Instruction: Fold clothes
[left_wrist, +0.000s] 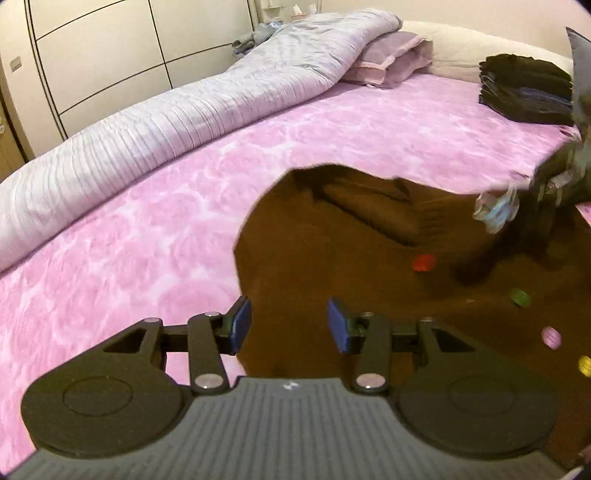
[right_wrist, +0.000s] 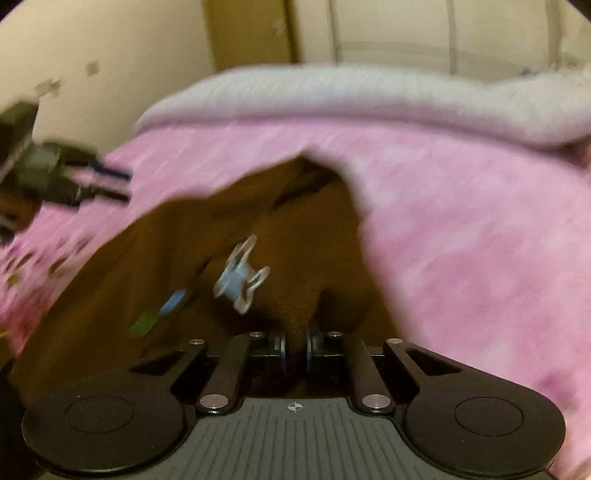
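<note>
A brown garment with small coloured patches and a white-and-blue print lies crumpled on the pink bed sheet. My left gripper hovers open over the garment's left edge, with nothing pinched between its blue pads. My right gripper is shut on a bunched fold of the brown garment, which rises between the pads. In the left wrist view the right gripper is a dark blur at the garment's far right. The right wrist view shows the left gripper at the left, over the sheet.
A rolled lilac-grey duvet runs along the bed's far side, with a pillow at its end. A stack of dark folded clothes sits at the far right. White wardrobe doors stand behind the bed.
</note>
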